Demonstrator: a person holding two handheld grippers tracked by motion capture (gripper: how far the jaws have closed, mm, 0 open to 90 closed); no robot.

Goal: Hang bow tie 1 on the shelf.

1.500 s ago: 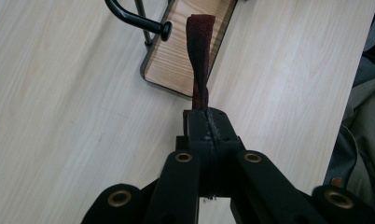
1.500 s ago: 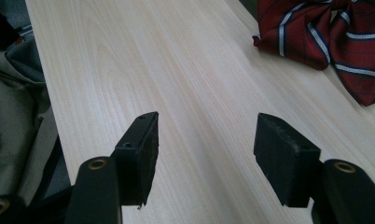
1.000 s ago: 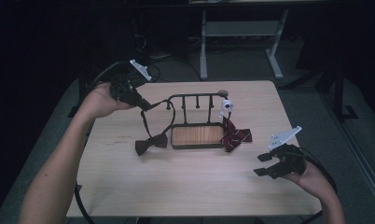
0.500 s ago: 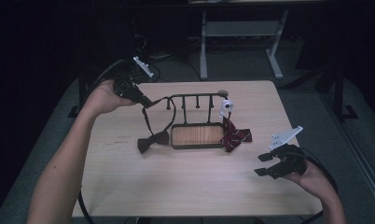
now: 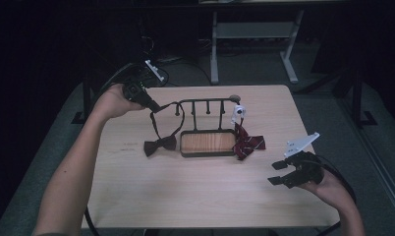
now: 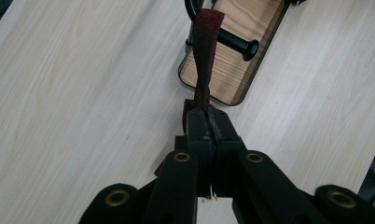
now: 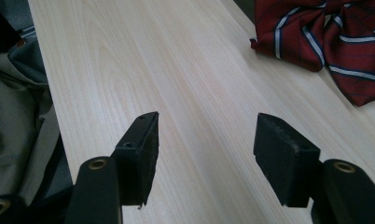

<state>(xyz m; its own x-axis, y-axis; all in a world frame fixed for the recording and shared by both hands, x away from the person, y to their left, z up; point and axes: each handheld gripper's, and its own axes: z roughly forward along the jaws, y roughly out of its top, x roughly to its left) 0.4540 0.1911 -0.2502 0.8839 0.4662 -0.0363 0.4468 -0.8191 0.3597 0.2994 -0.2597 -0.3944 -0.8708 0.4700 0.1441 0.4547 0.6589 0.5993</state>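
Observation:
A dark bow tie (image 5: 160,145) lies on the table to the left of a black peg rack (image 5: 208,102) with a wooden base (image 5: 208,142). Its strap (image 6: 204,56) rises in a loop to the rack's left end, beside a black peg (image 6: 239,45). My left gripper (image 5: 154,105) (image 6: 208,116) is shut on that strap, up at the table's far left. A red striped bow tie (image 5: 247,143) (image 7: 335,42) lies against the right end of the base. My right gripper (image 5: 279,172) (image 7: 206,140) hovers open over bare wood at the front right, nothing between its jaws.
A small white object (image 5: 238,112) hangs at the rack's right end. The light wooden table (image 5: 195,196) has bare room in front of the rack. A white desk frame (image 5: 254,44) stands on the floor behind the table.
My left gripper has shifted slightly with the strap, and the dark bow tie has slid a little on the table. The right gripper has stayed still.

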